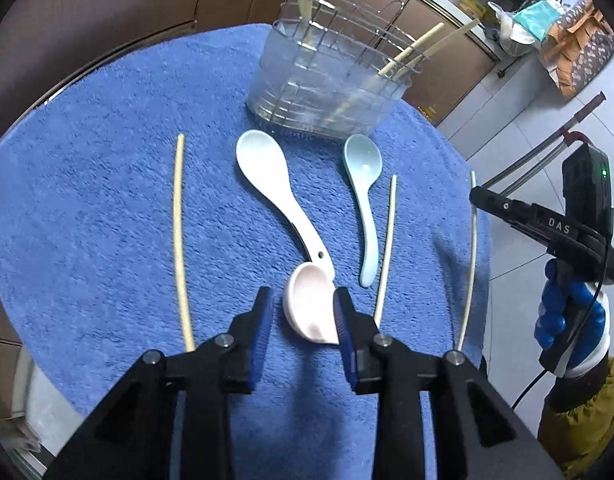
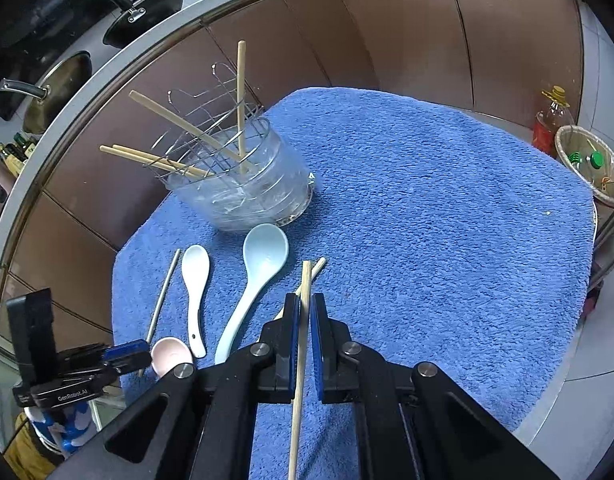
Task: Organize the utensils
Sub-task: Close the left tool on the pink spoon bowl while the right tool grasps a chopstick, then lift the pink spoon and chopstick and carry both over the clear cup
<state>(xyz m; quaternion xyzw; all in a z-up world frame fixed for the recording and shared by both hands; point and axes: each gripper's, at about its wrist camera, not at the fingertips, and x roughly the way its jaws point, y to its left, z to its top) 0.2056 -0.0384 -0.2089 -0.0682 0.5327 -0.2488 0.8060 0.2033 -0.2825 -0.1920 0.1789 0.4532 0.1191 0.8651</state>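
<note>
Between your right gripper's (image 2: 304, 320) jaws sits a pale bamboo chopstick (image 2: 301, 344), pinched only at mid-length, so both ends run free; swing it fast and it could pivot or slip in the blue pads. A second chopstick (image 2: 318, 267) lies right under it on the blue terry towel (image 2: 427, 220) that covers the bench, and a low pass could drag that one along.

Your left gripper (image 1: 304, 312) has its jaws spread around the bowl of the pink ceramic soup spoon (image 1: 309, 304), nearest you and farthest from the clear plastic utensil holder with a wire rack (image 1: 327, 80). That bowl is round and glazed; closing on it could squirt it out or tip it. The large white ceramic spoon's (image 1: 275, 188) handle touches or overlaps the pink one, so a lift may disturb it.

At the holder, the chopsticks (image 2: 171, 160) already inside lean far out, so a careless insertion could knock them or catch the wire.
</note>
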